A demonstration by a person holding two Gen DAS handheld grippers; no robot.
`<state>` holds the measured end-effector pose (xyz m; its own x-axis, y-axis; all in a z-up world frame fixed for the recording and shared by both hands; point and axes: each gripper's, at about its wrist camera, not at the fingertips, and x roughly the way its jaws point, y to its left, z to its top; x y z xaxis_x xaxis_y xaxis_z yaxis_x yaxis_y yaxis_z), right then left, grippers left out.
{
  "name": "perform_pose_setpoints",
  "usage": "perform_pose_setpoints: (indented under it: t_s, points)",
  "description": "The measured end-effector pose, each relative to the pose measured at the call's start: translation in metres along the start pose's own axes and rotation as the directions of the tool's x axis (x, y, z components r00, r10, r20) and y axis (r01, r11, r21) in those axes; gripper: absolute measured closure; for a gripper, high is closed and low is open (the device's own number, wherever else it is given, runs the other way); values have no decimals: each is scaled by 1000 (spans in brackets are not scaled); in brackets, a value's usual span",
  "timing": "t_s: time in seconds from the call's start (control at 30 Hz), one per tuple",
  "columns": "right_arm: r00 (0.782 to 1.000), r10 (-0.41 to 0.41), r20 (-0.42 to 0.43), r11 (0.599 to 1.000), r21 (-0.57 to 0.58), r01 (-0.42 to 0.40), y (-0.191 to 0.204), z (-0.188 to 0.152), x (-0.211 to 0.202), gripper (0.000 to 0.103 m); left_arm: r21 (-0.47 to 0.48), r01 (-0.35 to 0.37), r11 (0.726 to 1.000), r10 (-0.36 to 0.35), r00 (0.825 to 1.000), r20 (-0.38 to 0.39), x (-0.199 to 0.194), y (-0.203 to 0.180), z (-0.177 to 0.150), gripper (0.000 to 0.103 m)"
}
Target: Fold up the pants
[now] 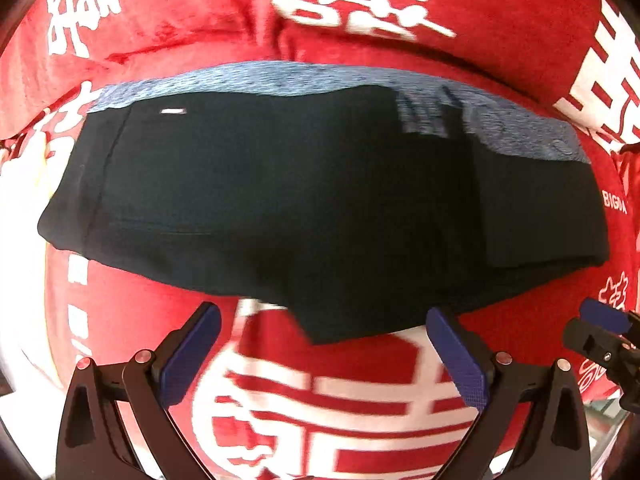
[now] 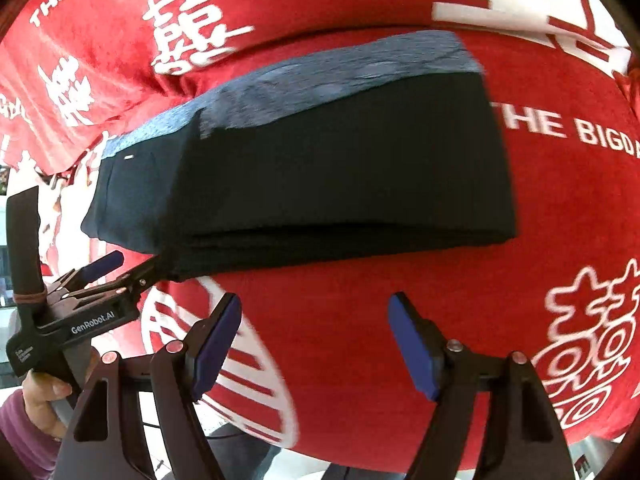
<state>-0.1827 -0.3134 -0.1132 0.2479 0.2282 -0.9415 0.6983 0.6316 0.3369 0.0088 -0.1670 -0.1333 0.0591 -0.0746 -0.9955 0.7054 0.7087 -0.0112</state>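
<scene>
Pants: dark, folded flat, grey waistband, on red plush cloth.
Left gripper: spread, empty.
Right gripper: spread, empty.
Right view only: hand.

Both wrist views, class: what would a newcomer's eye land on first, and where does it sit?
First, the bright red plush cloth with big white characters covering the whole surface. On its middle lies the folded dark navy pants with a heathered blue waistband along the far edge. Nearest the camera, the left gripper and right gripper stand open and empty.
</scene>
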Motion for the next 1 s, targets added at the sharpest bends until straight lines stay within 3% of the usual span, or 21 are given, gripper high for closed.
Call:
perform_pose_setpoints:
  t_s: [0.2, 0.4, 0.6, 0.83, 1.0]
  points:
    - [1000, -14, -11, 999, -40, 14, 63, 3, 20, 24, -9, -8, 1000, 8, 1000, -27, 5, 52, 2, 0]
    - [999, -33, -33, 992, -122, 29, 117, 13, 41, 24, -117, 29, 993, -34, 999, -40, 8, 105, 0, 0]
    - [997, -42, -67, 986, -161, 31, 146, 19, 56, 24, -187, 59, 981, -65, 997, -27, 13, 135, -2, 0]
    - [993, -51, -111, 974, -225, 25, 170, 26, 75, 24, -354, 119, 928, -101, 992, 71, 10, 181, -8, 0]
    - [989, -54, -137, 963, -271, 15, 183, 28, 86, 24, -394, 116, 912, -91, 993, 81, 17, 204, -10, 0]
